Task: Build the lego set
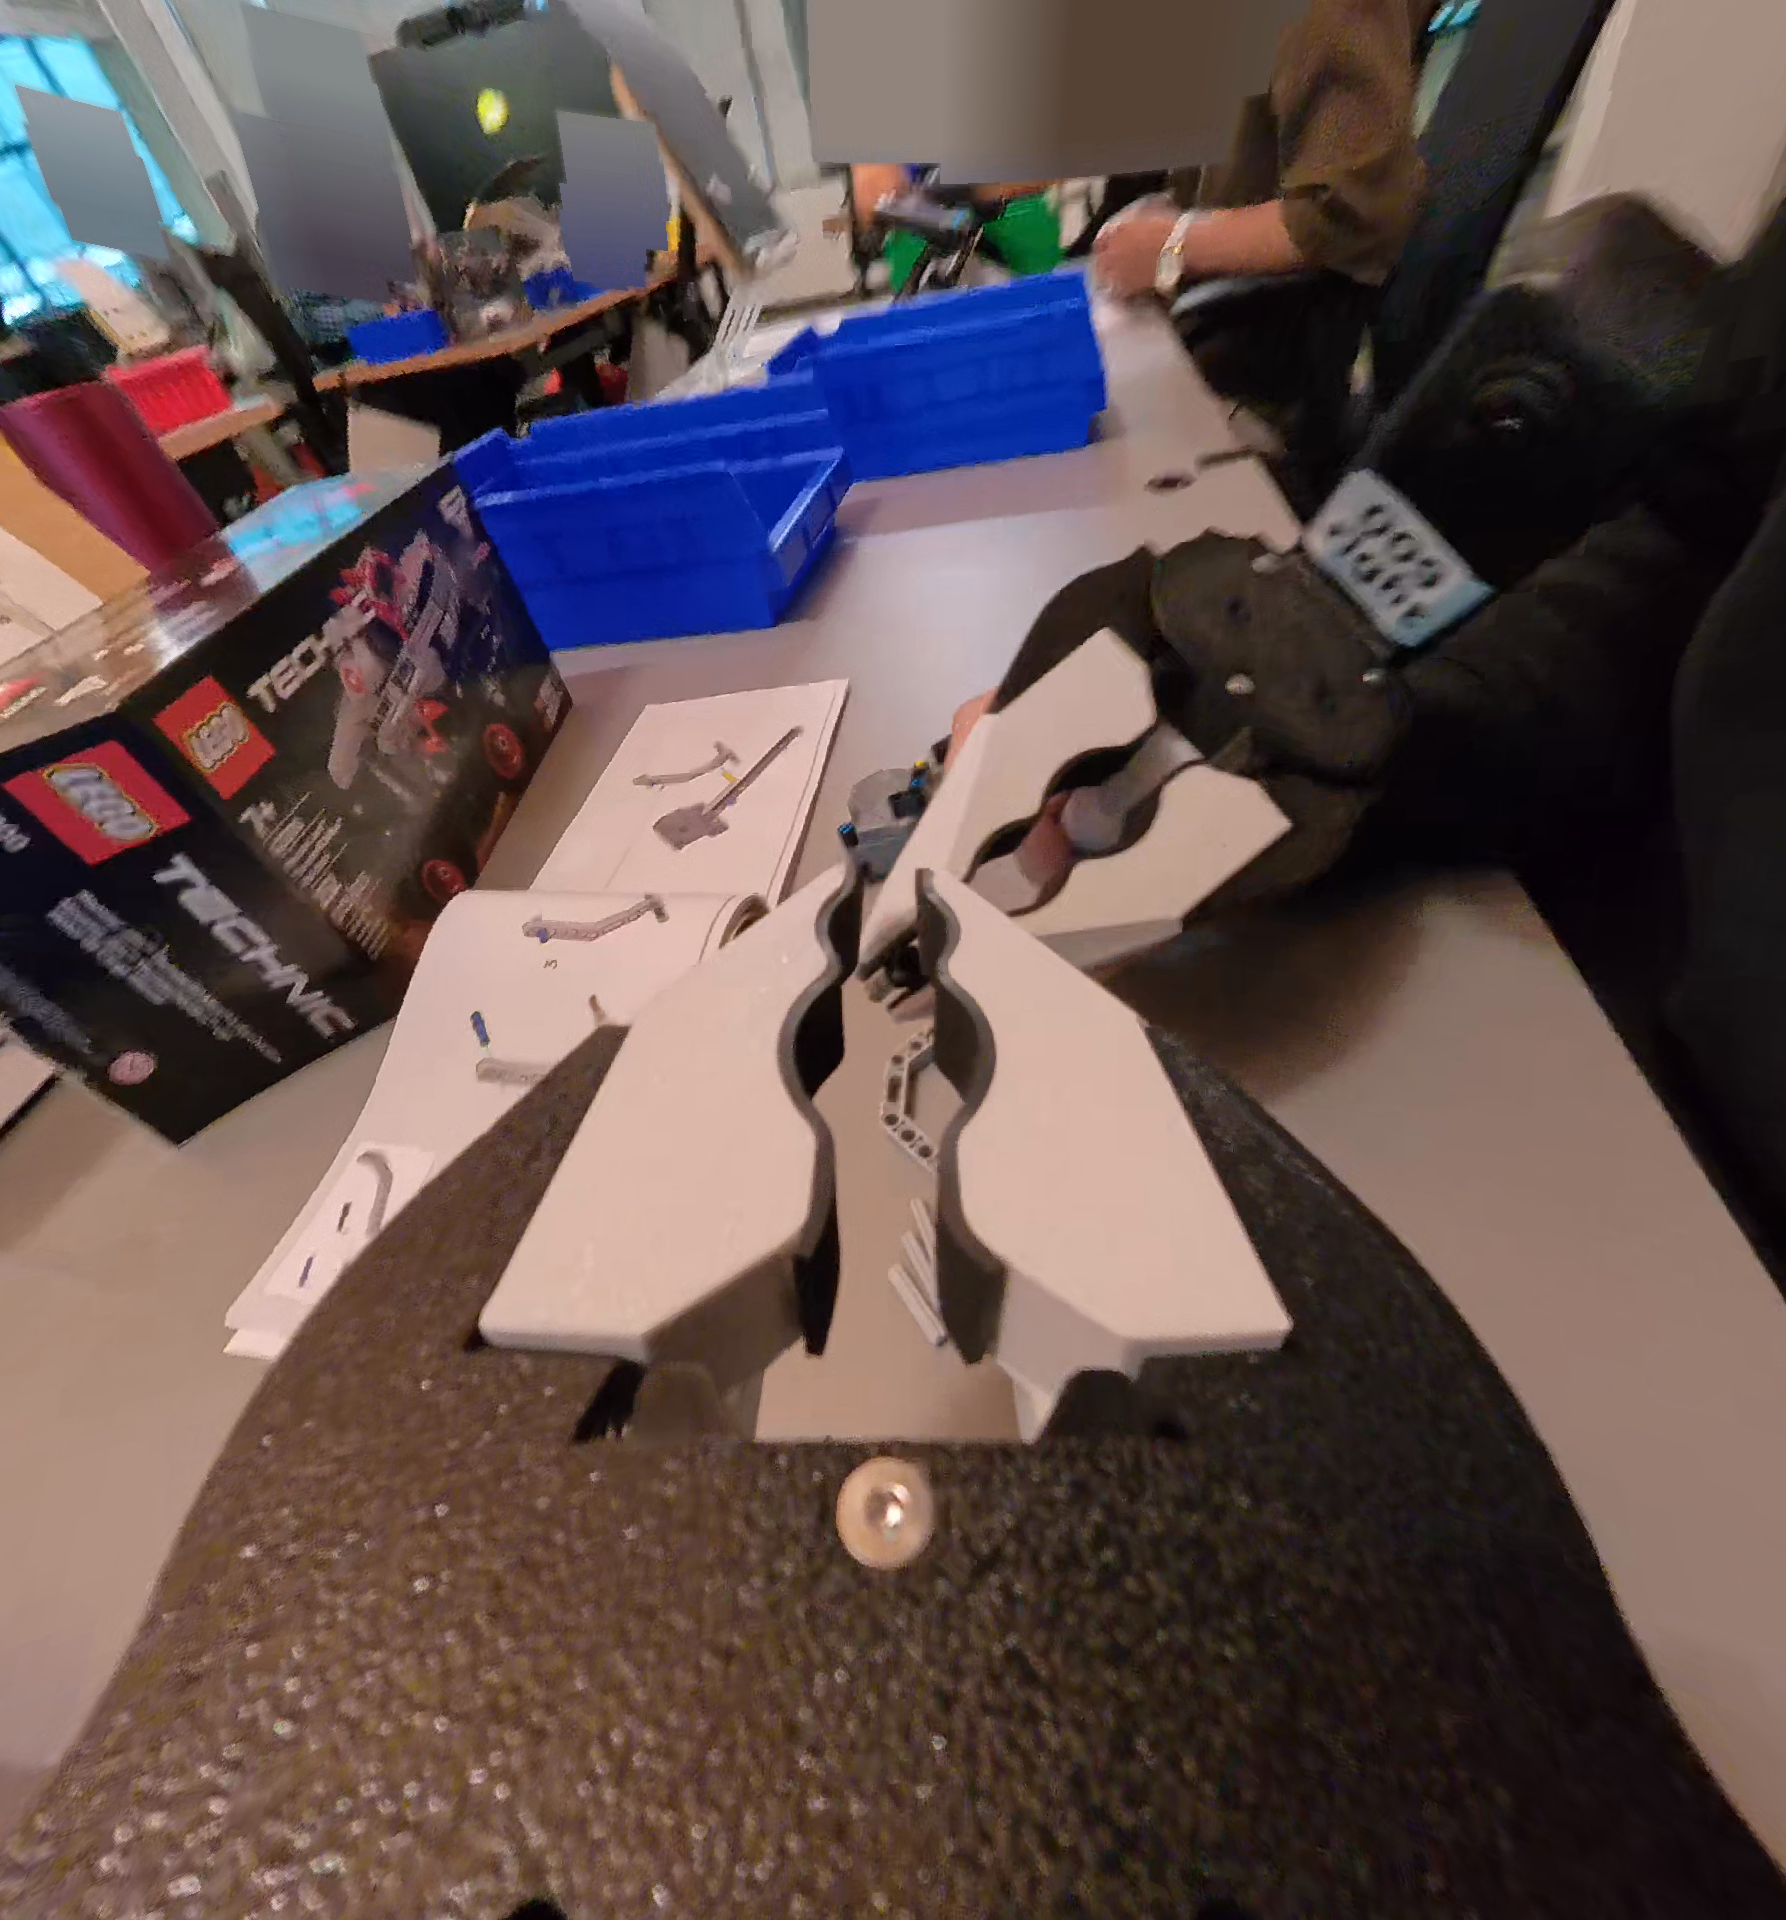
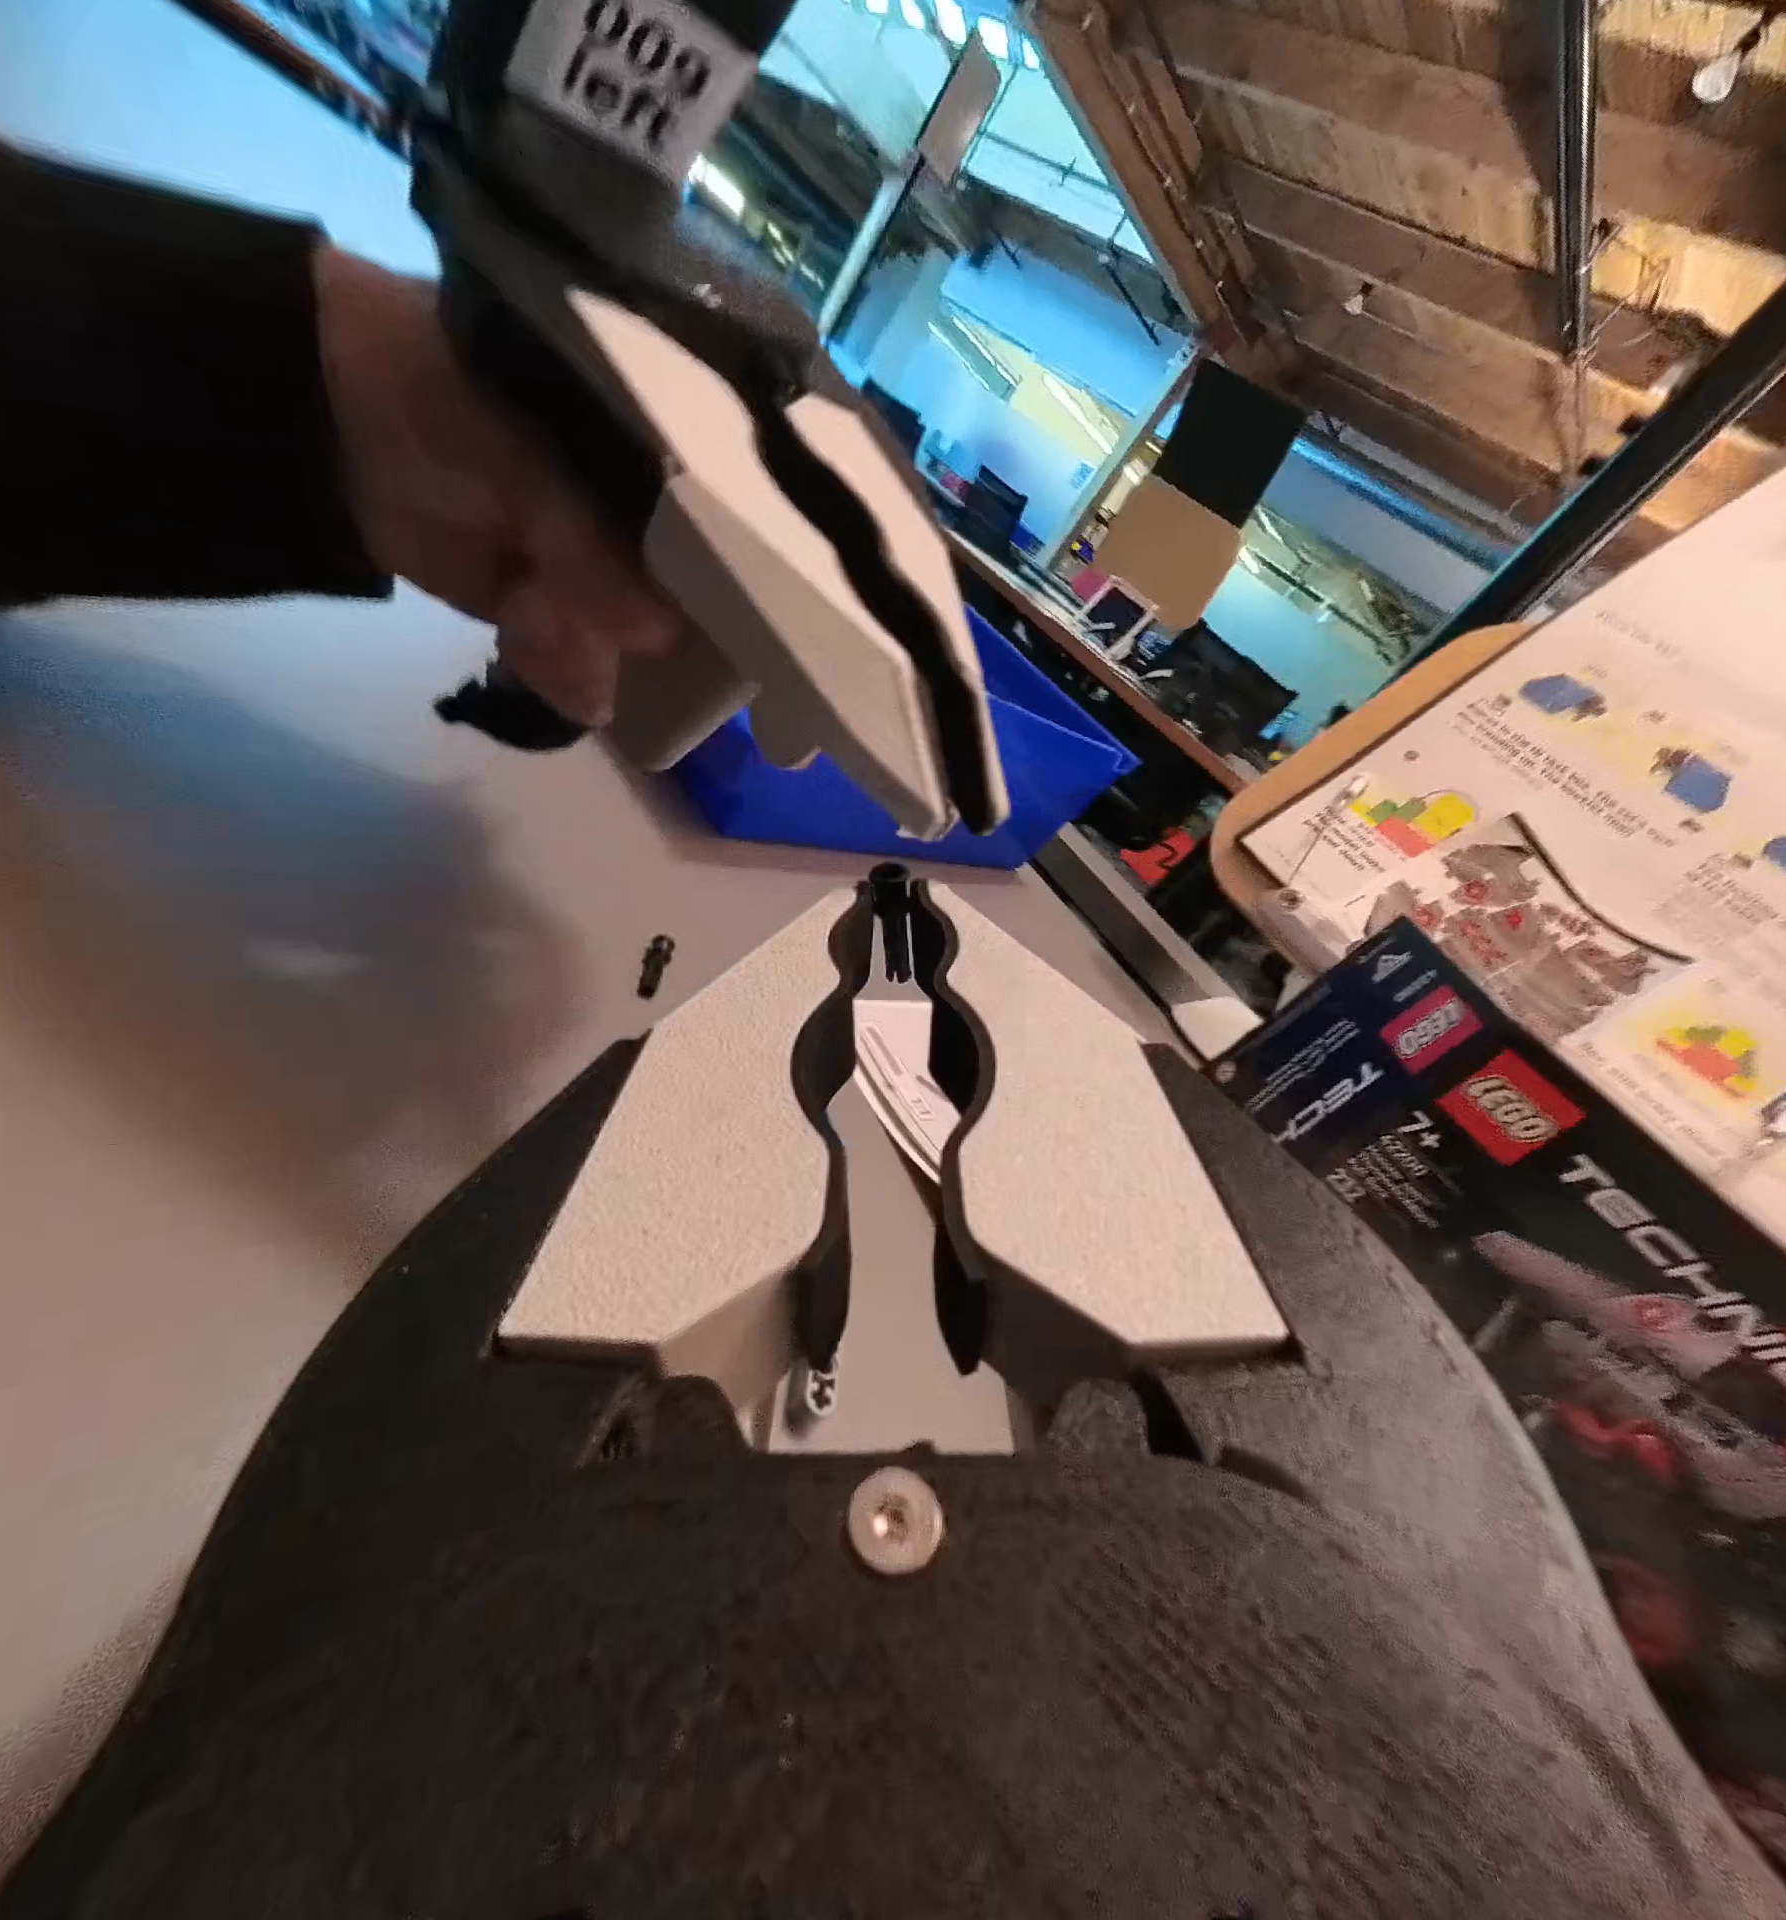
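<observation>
The right tool [image 2: 894, 935] is clamped at its very tips on a small black pin [image 2: 891, 914], a light, stiff, slick piece best pinched across its middle so that one end stays free for pushing in. Just beyond those tips the left tool [image 2: 946, 821] points down with its fingers together on nothing I can make out; in its own view a grey bent beam [image 1: 904, 1091] lies on the desk [image 1: 1388, 1091] beneath its fingers. Farther left of it are the open instruction booklet [image 1: 515, 997], the set's box [image 1: 276, 790] and blue bins [image 1: 660, 540].
</observation>
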Available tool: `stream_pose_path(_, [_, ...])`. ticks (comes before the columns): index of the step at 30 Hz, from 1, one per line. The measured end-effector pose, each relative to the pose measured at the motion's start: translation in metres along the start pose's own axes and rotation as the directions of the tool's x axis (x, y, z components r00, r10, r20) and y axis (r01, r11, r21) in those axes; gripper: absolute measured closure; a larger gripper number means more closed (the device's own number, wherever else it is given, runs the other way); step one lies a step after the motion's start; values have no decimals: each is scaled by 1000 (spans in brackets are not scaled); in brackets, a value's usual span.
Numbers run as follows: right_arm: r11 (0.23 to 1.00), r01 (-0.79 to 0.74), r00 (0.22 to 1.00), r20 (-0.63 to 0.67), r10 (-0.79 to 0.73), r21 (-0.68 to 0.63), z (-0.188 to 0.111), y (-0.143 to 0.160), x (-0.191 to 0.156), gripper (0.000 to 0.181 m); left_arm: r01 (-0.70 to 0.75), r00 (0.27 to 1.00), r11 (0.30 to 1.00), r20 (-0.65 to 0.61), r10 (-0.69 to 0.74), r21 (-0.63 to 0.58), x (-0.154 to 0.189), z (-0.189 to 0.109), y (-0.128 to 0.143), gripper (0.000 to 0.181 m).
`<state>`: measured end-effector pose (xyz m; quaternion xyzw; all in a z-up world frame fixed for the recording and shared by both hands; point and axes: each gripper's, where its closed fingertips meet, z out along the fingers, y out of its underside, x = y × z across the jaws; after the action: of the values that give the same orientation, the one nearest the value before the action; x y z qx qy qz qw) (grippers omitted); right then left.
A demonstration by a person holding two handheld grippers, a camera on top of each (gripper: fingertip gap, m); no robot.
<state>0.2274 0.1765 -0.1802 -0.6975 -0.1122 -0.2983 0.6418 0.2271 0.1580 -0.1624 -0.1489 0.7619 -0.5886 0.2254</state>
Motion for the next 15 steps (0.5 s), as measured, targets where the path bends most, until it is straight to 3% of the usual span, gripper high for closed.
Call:
stream_pose_path(4, [997, 50, 997, -55, -53, -58, 0, 5, 1, 177, -24, 998, 990, 58, 33, -140, -4, 1, 10, 172])
stream_pose_path(10, [989, 82, 984, -147, -100, -125, -5, 11, 15, 177, 32, 992, 967, 122, -1, -254, -8, 4, 15, 169])
stream_pose_path(15, [964, 197, 962, -154, -225, -178, -5, 13, 14, 176, 123, 988, 960, 126, -93, -252, -8, 9, 17, 166])
